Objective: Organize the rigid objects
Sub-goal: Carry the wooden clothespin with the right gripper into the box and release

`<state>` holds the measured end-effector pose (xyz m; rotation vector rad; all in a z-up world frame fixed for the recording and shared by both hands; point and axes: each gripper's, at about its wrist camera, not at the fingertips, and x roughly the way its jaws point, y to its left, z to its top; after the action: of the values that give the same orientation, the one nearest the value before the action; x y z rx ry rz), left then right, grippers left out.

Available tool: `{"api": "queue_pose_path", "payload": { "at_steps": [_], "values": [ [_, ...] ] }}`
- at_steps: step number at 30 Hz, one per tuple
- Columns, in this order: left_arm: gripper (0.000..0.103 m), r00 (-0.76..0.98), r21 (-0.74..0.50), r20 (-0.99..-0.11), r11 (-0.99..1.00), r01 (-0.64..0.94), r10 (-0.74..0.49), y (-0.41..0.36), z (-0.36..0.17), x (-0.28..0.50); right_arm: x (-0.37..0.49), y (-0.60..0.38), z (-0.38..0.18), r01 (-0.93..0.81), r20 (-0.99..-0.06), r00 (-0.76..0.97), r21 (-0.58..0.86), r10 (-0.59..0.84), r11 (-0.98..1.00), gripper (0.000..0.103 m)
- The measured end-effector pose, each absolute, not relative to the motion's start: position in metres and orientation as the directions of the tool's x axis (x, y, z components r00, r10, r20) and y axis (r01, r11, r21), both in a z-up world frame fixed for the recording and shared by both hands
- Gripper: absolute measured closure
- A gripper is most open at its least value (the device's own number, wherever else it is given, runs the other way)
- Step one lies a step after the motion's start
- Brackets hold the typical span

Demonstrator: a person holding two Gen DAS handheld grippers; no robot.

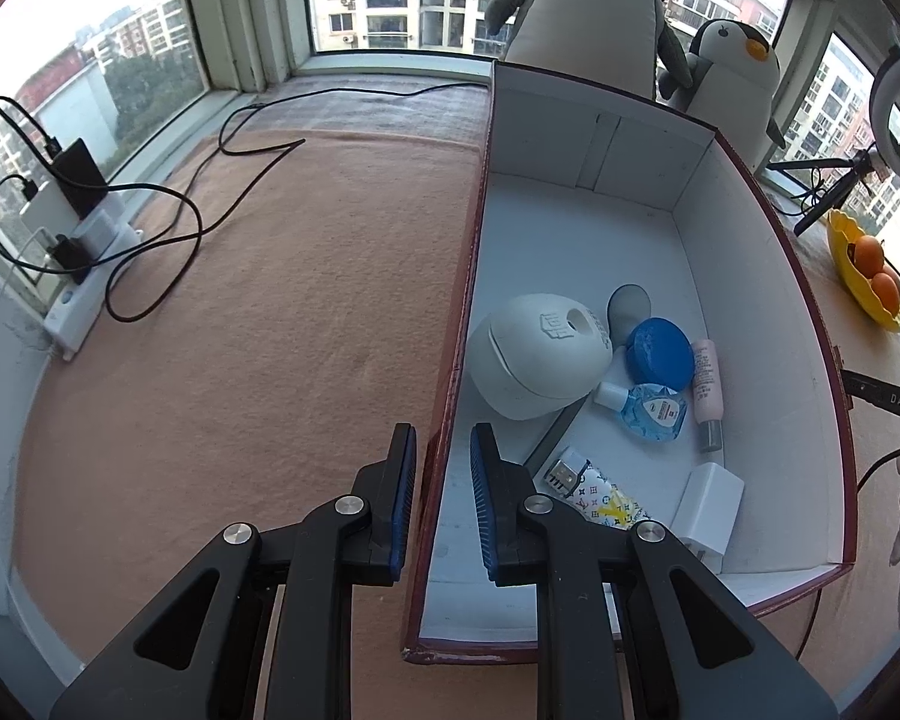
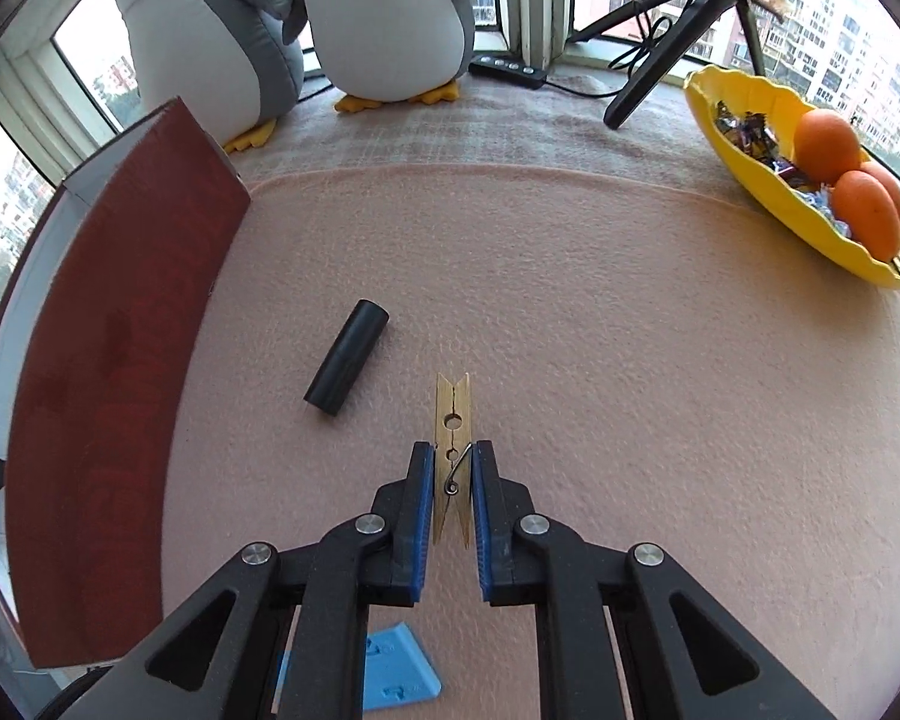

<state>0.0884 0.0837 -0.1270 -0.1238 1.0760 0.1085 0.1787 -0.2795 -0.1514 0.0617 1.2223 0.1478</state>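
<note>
**Clothespin between right jaws; left gripper astride box wall**

Small wooden clothespin with a wire spring (image 2: pixel 452 450) lies flat on the pink felt mat (image 2: pixel 600 360), its forked end pointing away from the camera. The right gripper (image 2: pixel 453 468) has its blue-padded fingers (image 2: pixel 425 498) on either side of the pin's spring section, pads at or very near the wood; contact looks made but firm clamping cannot be confirmed. The pin's rear legs extend back between the jaws.

Just left of and beyond the pin, a short black cylinder (image 2: pixel 347 358) lies on its side on the mat, apart from the pin. A flat light-blue plastic wedge (image 2: pixel 390 669) sits under the gripper frame near the bottom edge.

At the left stands the dark red outer wall of a cardboard box (image 2: pixel 120 390). In the left wrist view the same red-edged, white-lined open box (image 1: pixel 768 276) holds a white domed plastic container (image 1: pixel 534 354), a round blue disc (image 1: pixel 660 354), a small clear blue-liquid bottle (image 1: pixel 654 411), a slim pink tube (image 1: pixel 705 384), a white charger block (image 1: pixel 708 507) and a patterned packet (image 1: pixel 606 501). The left gripper (image 1: pixel 442 450) is spread open, one finger outside the box's left wall and one inside, gripping nothing.

Further out: yellow bowl with oranges (image 2: pixel 810 192), two plush penguins (image 2: pixel 384 18), a black tripod (image 2: pixel 672 30), and a power strip with cables (image 1: pixel 84 276).
</note>
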Motion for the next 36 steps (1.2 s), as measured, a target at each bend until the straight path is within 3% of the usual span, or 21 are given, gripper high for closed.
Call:
{"api": "queue_pose_path", "payload": {
  "at_steps": [4, 24, 36],
  "values": [
    [0.082, 0.473, -0.055, -0.881, 0.99, -0.131, 0.014, 0.082, -0.127, 0.089, 0.167, -0.273, -0.133, -0.096, -0.917, 0.367, 0.131, 0.157, 0.987, 0.092],
    [0.082, 0.479, -0.072, -0.877, 0.994, -0.085, -0.023, 0.084, -0.128, 0.095, 0.118, -0.191, -0.048, -0.286, -0.837, 0.482, 0.131, 0.26, 0.949, 0.092],
    [0.082, 0.488, -0.07, -0.873, 0.995, -0.073, -0.026, 0.084, -0.127, 0.096, 0.097, -0.134, -0.032, -0.392, -0.817, 0.487, 0.109, 0.307, 0.913, 0.092]
  ]
}}
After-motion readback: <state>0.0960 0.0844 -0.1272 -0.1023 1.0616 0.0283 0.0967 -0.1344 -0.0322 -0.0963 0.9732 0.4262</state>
